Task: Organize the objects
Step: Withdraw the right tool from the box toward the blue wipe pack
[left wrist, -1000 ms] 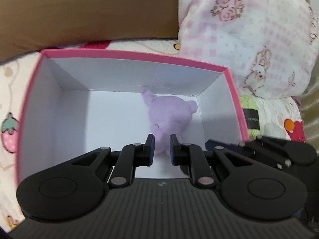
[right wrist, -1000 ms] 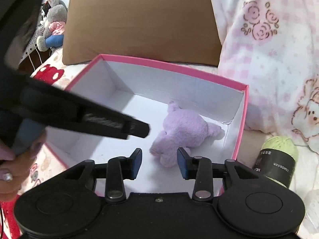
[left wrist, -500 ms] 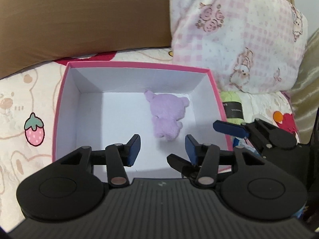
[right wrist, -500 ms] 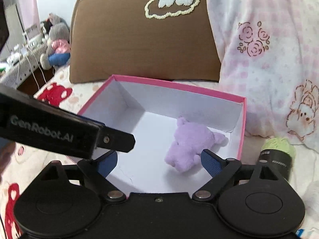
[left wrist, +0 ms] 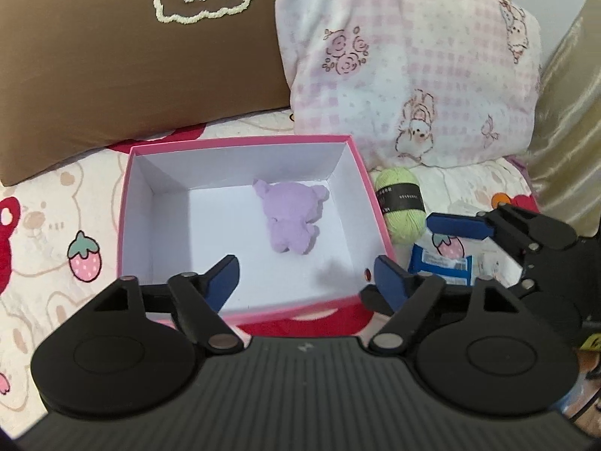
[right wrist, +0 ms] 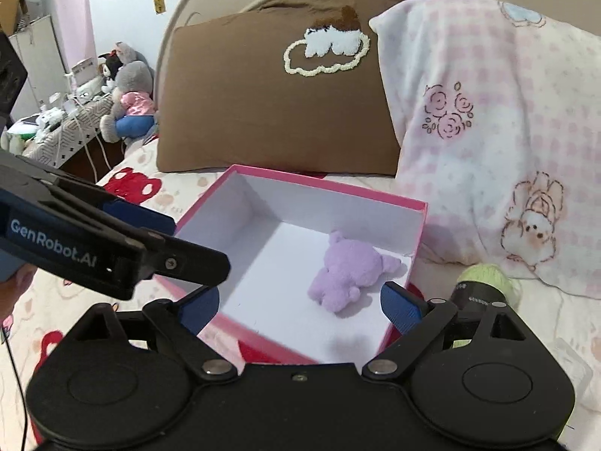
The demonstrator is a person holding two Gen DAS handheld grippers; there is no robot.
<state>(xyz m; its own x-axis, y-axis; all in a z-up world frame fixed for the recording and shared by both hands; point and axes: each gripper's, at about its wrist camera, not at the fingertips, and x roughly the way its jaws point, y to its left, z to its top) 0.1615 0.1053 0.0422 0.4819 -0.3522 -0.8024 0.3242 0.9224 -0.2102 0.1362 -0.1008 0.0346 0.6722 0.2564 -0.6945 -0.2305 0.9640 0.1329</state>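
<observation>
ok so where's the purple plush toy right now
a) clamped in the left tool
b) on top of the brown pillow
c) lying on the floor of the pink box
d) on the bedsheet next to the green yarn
c: the purple plush toy lies on the white floor inside the pink box, with both tools open and clear of it, while the green yarn sits outside the box on the bedsheet.

Soft even indoor light, faint shadows, slight blur throughout, strong fisheye bending at edges
</observation>
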